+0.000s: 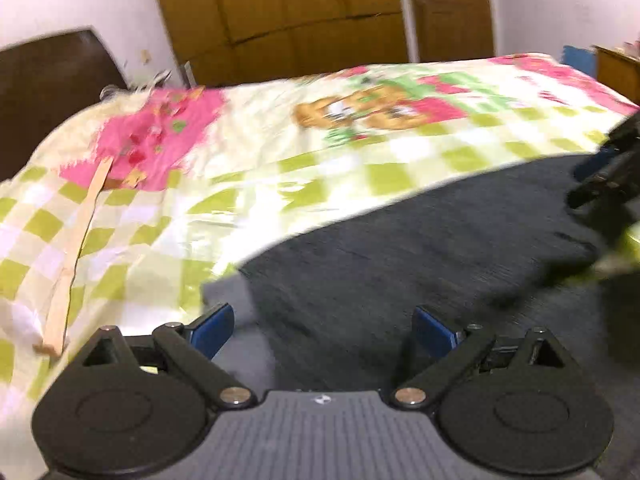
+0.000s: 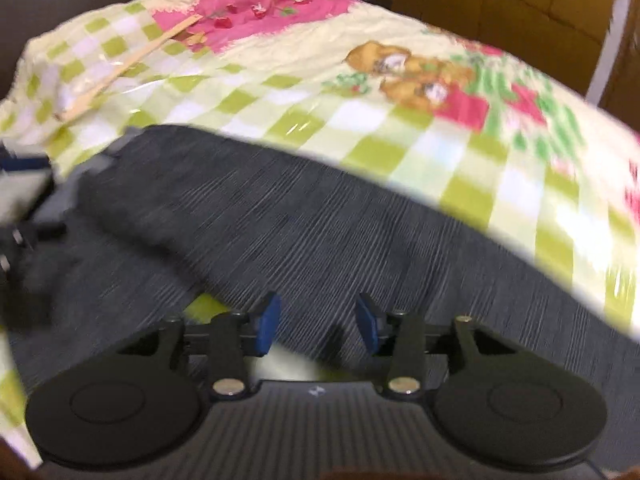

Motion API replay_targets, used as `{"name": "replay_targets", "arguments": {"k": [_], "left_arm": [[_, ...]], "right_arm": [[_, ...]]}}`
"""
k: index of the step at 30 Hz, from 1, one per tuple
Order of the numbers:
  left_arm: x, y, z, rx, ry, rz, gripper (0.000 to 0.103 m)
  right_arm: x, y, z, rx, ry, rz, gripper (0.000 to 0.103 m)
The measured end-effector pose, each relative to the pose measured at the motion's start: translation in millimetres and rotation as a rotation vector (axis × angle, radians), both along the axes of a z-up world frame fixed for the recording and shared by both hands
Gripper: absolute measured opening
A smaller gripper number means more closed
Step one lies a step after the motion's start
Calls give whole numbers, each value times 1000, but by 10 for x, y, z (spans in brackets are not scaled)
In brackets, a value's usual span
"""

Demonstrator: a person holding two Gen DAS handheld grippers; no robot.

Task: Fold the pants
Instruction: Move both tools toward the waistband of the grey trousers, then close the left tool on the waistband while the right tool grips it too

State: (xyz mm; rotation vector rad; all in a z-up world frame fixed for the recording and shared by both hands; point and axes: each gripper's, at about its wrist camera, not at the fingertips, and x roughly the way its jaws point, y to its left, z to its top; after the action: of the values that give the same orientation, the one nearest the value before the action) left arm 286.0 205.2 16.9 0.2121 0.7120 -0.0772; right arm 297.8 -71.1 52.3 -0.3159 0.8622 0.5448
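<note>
Your left gripper (image 1: 324, 330) gapes wide and your right gripper (image 2: 318, 322) stands partly apart, both empty above the dark grey, finely striped pants (image 2: 280, 208) lying flat at six o'clock on the checked bedspread (image 2: 360, 92).

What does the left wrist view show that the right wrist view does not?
Only the left wrist view shows a dark headboard at the left, a blue thing and a wooden piece of furniture at the far right, and the left tongs open above the pants. Only the right wrist view shows the right tongs open, nothing between them. Both show the dark grey pants lying on the checked bedspread with its bear print, the wooden stick, and brown wardrobe doors behind.
</note>
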Motion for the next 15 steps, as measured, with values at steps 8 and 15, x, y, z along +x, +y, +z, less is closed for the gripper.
{"name": "replay_targets", "arguments": {"k": [8, 15], "left_arm": [[886, 551, -278, -37, 129, 85, 103], [1106, 760, -462, -103, 236, 106, 103]], "right_arm": [[888, 259, -297, -96, -14, 65, 61], [1152, 237, -423, -112, 19, 95, 66]]}}
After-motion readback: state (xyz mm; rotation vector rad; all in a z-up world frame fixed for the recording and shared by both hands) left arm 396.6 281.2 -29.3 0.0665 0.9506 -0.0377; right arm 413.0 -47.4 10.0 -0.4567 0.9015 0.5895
